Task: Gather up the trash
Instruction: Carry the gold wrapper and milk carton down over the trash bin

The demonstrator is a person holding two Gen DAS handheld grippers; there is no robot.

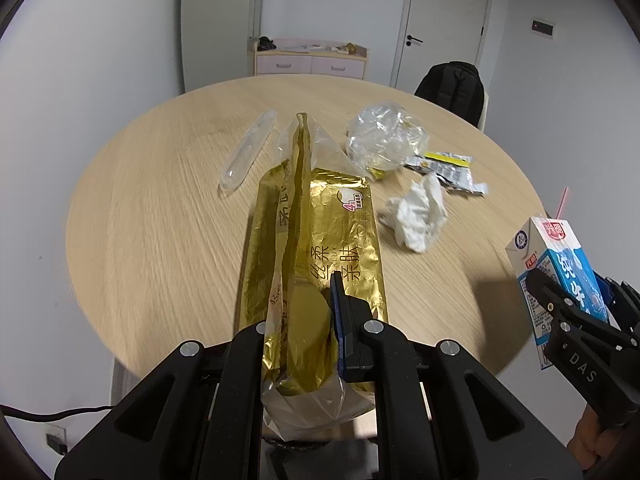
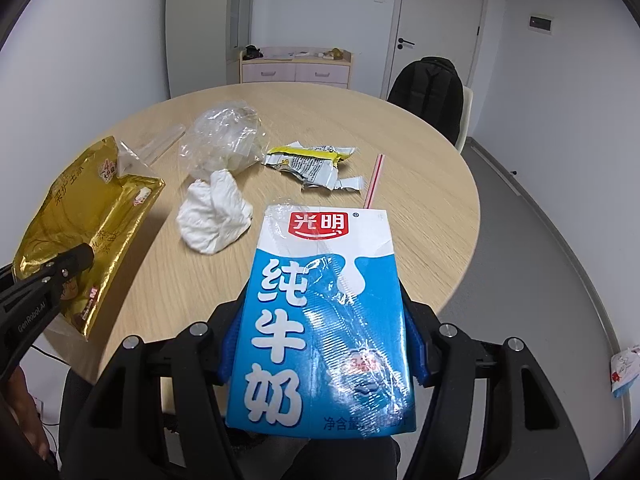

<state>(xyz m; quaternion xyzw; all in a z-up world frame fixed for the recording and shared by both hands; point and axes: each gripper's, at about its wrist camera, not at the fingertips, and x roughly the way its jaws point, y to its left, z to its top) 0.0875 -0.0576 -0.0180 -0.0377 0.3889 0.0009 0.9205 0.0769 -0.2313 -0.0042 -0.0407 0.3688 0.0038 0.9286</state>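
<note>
**Inspector:** State the condition of your left tongs.

**Operator:** My left tongs are clamped tight on a gold foil tissue wrapper. The wrapper sits pinched between the pads, its torn top edge pointing away from me, held above the near edge of the round wooden table.

**Inspector:** And the right?

**Operator:** My right tongs are clamped on a blue and white milk carton, one blue pad on each side wall. The carton is held clear of the table, front face up toward the camera, with a striped straw standing out of its top (clear film clings to the front).

**Inspector:** What remains on the table?

**Operator:** A crumpled white tissue near the middle. Just behind it, a crumpled clear plastic bag. To the right of the bag, a torn snack wrapper, silver with a yellow band. On the far left, a long clear plastic sleeve, lying well apart from the tissue.

**Inspector:** Surroundings?

**Operator:** A chair with a black backpack at the far side of the table, a pink drawer unit against the wall, and a white door beside it. One small package lies on the floor at the right (label unreadable).
</note>
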